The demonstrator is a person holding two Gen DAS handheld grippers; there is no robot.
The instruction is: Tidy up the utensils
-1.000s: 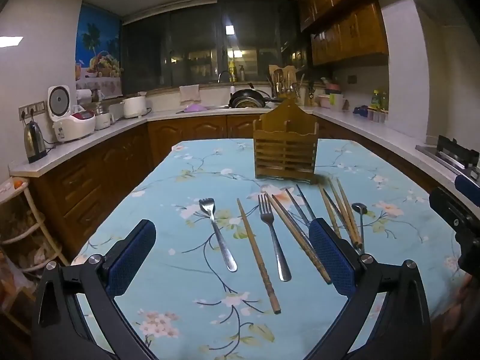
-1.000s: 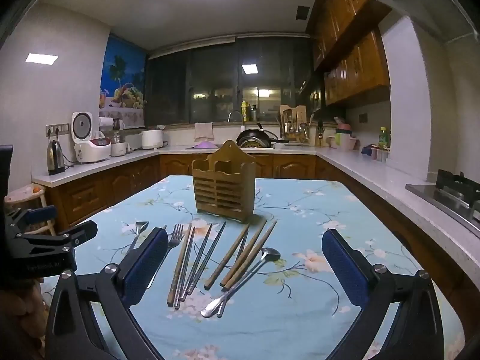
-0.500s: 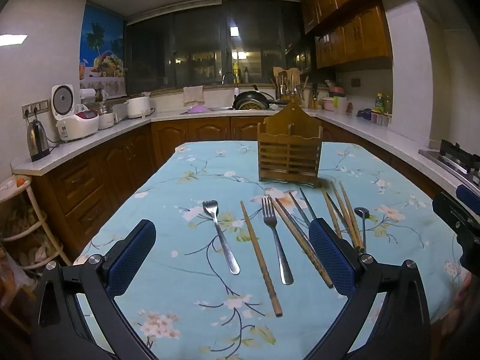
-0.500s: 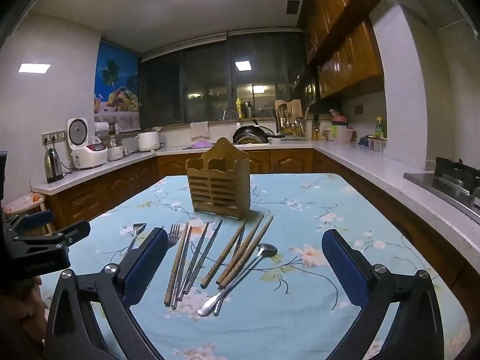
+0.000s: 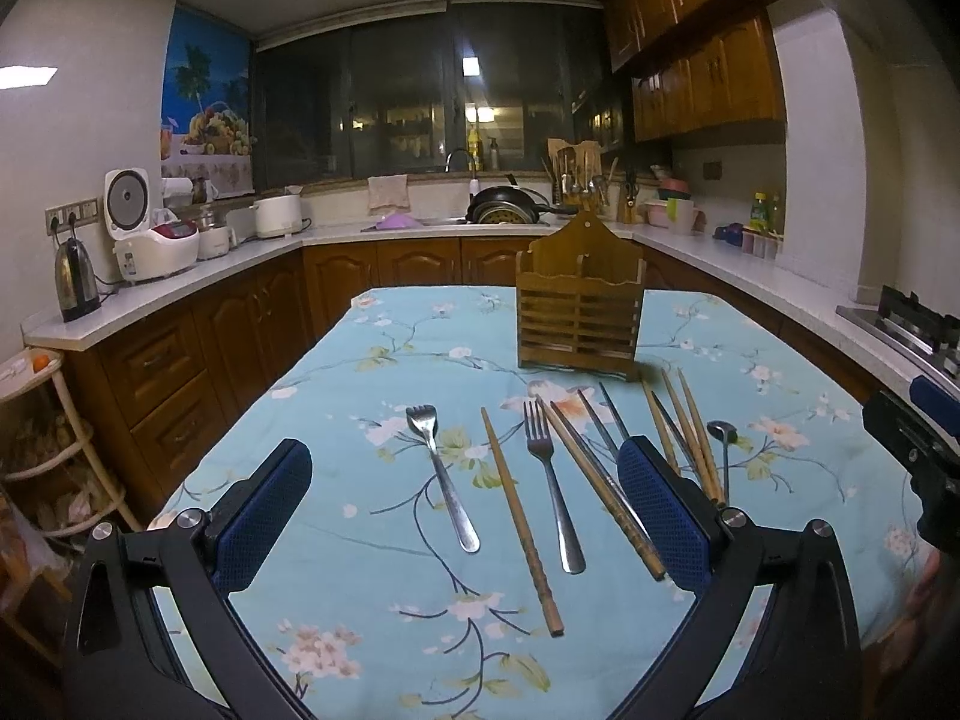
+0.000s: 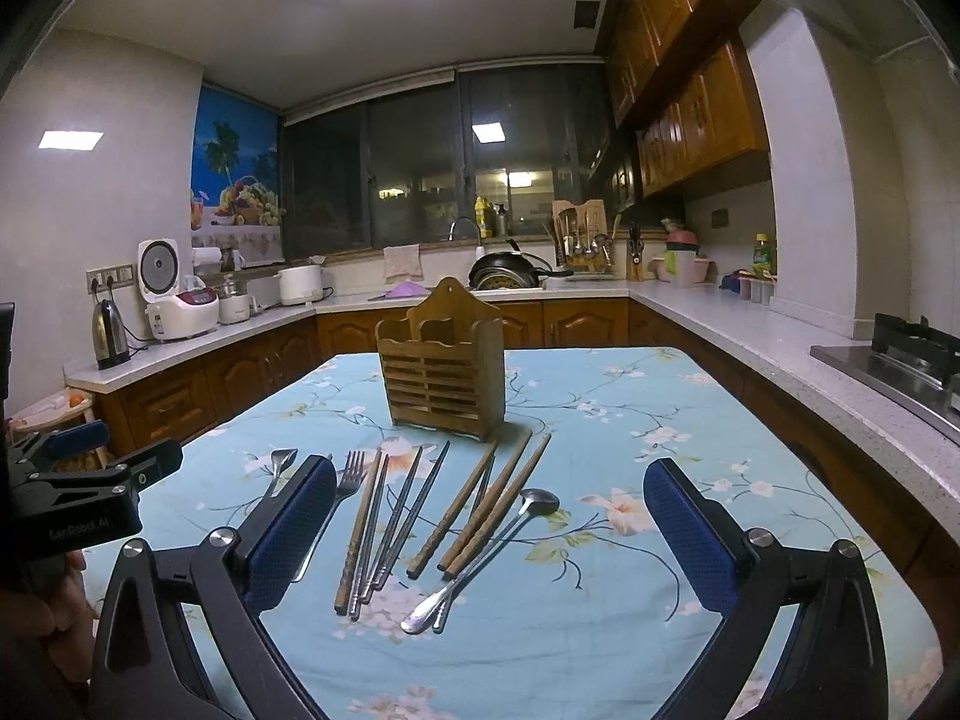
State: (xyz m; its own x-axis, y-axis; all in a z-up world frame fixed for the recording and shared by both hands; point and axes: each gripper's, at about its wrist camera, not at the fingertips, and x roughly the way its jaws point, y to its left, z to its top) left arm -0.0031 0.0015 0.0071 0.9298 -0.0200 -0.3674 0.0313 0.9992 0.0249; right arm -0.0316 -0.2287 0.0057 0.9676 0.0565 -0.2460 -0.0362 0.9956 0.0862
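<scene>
utensils: we saw forks, chopsticks and a spoon on the floral tablecloth, long axes toward the wooden holder behind them | writing: only partly legible on left gripper body | left gripper: jaws wide apart, empty | right gripper: same

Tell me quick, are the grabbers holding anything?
Left hand-held gripper: open, holding nothing.
Right hand-held gripper: open, holding nothing.
</scene>
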